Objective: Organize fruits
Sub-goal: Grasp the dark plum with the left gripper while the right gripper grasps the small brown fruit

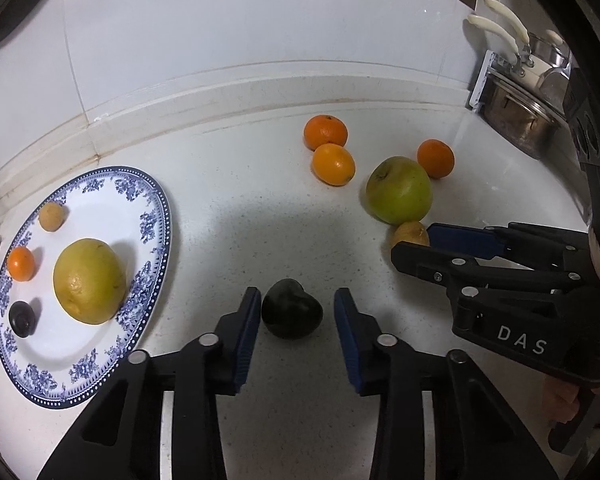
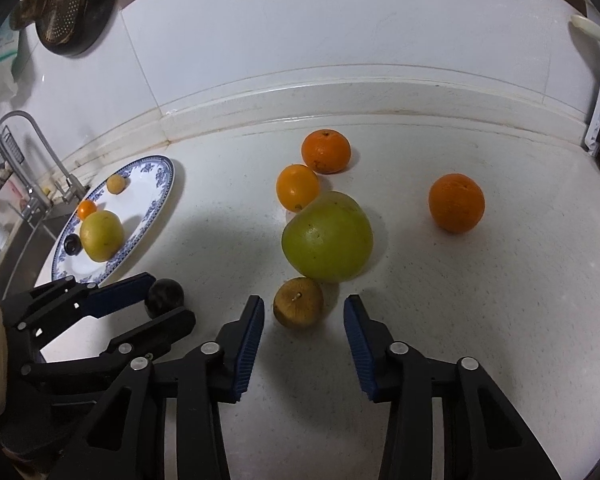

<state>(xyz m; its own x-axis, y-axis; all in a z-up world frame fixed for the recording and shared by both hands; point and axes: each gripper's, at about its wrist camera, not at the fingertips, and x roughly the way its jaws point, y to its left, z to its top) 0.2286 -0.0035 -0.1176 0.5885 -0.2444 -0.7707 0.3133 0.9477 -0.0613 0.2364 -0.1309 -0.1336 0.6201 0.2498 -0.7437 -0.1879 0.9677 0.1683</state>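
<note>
— Grippers both spread wide, as far as I can see. The left gripper (image 1: 296,312) has a dark fruit (image 1: 292,309) sitting between its pads, but neither pad touches it.

— And the right gripper (image 2: 304,312)?

— Same story: gaping, with a small brown fruit (image 2: 298,302) just ahead of its fingers, on the counter (image 2: 480,300). That one lies right against the big green fruit (image 2: 327,237).

— The rest?

— Three oranges loose on the counter — two (image 2: 326,151) (image 2: 297,187) close together behind the green one, a third (image 2: 456,202) well apart to the right. The plate (image 1: 100,196) on the left holds a yellow fruit (image 1: 89,281), a small orange (image 1: 21,263), a dark plum (image 1: 21,318) and a little tan fruit (image 1: 51,216).
</note>
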